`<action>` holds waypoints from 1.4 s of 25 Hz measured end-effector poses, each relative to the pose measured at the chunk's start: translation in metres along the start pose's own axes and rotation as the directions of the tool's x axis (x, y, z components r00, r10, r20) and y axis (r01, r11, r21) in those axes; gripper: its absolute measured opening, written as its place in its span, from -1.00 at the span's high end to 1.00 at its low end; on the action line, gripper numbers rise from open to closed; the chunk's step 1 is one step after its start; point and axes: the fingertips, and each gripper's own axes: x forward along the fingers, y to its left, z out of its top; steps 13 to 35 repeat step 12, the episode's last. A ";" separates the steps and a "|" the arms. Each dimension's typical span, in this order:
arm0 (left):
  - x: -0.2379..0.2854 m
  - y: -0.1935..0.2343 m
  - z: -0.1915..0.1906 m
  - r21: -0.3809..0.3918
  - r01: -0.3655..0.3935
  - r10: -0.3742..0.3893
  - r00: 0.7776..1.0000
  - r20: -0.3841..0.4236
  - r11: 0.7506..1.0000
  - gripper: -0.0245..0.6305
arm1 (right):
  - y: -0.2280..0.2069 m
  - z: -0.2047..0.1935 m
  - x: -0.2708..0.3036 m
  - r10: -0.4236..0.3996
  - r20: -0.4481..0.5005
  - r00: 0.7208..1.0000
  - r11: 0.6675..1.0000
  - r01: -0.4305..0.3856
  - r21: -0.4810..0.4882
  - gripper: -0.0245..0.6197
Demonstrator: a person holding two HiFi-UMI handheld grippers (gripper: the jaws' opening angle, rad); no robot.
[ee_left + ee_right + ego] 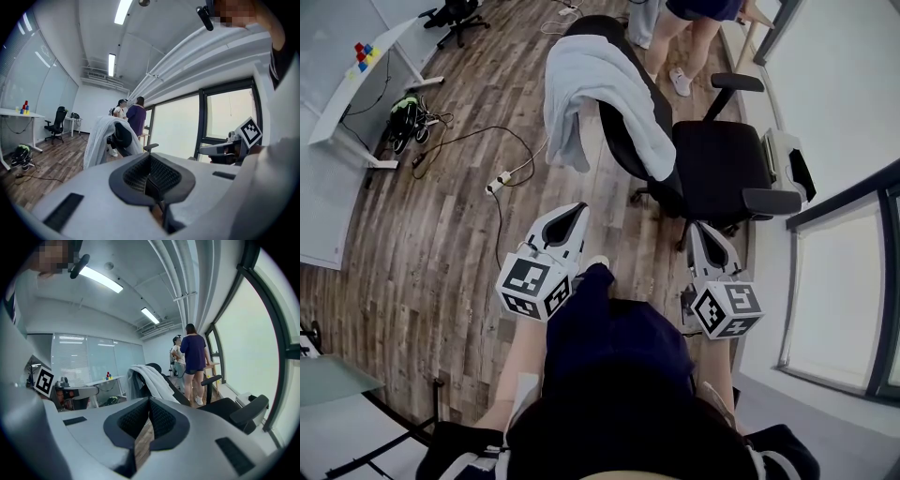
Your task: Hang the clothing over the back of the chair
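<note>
Clothing (598,89) is draped over the backrest of the black office chair (727,159). The pale fabric is laid across the top edge and hangs down both faces, with one fold trailing to the seat's left edge. The chair is stood on the wood floor (441,244), near the window wall. The left tongs (577,210) are seen fully closed, pads pressed together, nothing gripped. The right tongs (697,229) are also closed at the tips, nothing held. Both are held well short of the chair and pointed toward it. Two people (689,23) are seen standing beyond the chair.
</note>
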 end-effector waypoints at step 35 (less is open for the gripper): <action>-0.005 -0.009 -0.002 0.001 -0.007 0.007 1.000 0.002 1.000 0.90 | 0.003 0.005 -0.009 0.016 0.017 1.000 1.000 -0.016 -0.001 0.84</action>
